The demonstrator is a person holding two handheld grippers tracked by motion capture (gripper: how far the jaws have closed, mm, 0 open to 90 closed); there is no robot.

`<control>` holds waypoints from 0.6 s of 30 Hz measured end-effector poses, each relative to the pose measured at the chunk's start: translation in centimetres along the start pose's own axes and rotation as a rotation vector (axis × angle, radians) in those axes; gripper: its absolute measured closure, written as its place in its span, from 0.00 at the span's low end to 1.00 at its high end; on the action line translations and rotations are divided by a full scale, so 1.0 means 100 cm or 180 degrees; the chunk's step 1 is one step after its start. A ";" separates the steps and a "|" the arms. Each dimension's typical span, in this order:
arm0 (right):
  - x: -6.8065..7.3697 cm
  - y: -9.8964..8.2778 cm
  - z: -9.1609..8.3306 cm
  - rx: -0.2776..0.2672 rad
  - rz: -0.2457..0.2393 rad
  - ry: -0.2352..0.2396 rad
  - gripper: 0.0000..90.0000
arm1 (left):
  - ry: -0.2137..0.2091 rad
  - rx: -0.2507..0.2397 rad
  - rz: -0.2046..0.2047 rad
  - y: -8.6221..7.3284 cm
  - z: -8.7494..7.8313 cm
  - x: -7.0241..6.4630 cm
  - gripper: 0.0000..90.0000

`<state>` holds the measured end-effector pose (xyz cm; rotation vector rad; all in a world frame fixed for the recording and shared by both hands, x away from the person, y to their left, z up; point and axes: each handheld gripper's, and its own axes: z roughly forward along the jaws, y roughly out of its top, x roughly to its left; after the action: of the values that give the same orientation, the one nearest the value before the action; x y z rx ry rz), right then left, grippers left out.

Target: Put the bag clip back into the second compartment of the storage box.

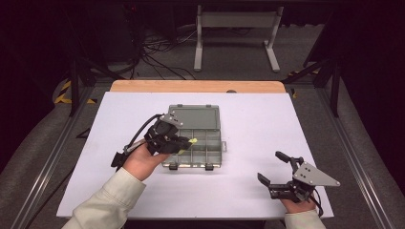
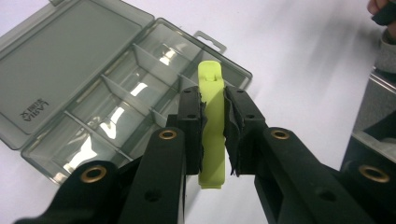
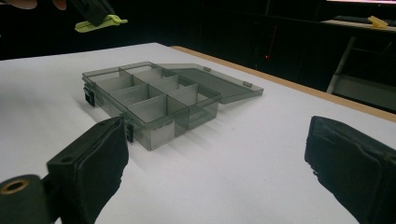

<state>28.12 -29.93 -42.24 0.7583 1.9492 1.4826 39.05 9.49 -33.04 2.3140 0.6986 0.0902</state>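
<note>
Yellow-green clip point(image 2: 212, 126) sits clamped between the pads of your left gripper point(image 2: 213, 133), held above the open compartment box point(image 1: 196, 138) on the white table point(image 1: 267, 124). From the left gripper view, the clip's long axis runs straight along the jaws, its free end pointing out past the fingertips toward the far corner of the box, near the hanging tab on the rim. From the high view, that tip point(image 1: 193, 140) hangs over the middle row of compartments, so the drop looks to lie directly below and slightly ahead of you. Your left hand point(image 1: 143, 160) is plainly the nearer one; your right gripper point(image 1: 270, 167) rests well apart on the table's near right side, jaws spread wide and holding nothing. The lid point(image 1: 198, 117) lies folded flat behind the compartments, out of the way.
</note>
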 end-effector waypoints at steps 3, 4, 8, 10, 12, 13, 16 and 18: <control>0.000 0.000 0.000 0.0001 -0.0003 0.0002 0.08 | 0.0052 -0.0006 -0.0064 0.003 0.004 0.006 0.86; 0.000 0.000 0.000 -0.0002 0.0000 0.0004 0.08 | 0.0065 -0.0009 -0.0089 0.004 0.005 0.009 0.86; 0.000 0.000 0.000 0.0000 -0.0003 0.0006 0.08 | 0.0123 -0.0034 -0.0167 0.007 0.008 0.016 0.86; 0.000 0.000 0.000 -0.0001 -0.0003 0.0001 0.08 | 0.0161 -0.0051 -0.0218 0.008 0.010 0.020 0.86; -0.001 0.000 0.000 -0.0001 -0.0004 0.0001 0.08 | 0.0191 -0.0063 -0.0249 0.008 0.012 0.024 0.86; -0.001 0.000 0.000 -0.0003 -0.0002 0.0005 0.08 | 0.0212 -0.0068 -0.0260 0.008 0.013 0.026 0.86; -0.001 0.000 0.000 -0.0006 -0.0002 0.0006 0.08 | 0.0279 -0.0070 -0.0302 0.008 0.016 0.031 0.86; -0.001 0.000 0.000 -0.0002 -0.0004 0.0005 0.08 | 0.0321 -0.0080 -0.0361 0.008 0.018 0.033 0.86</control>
<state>28.13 -30.00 -42.25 0.7558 1.9501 1.4834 42.72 9.56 -34.30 2.2532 0.8734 0.1636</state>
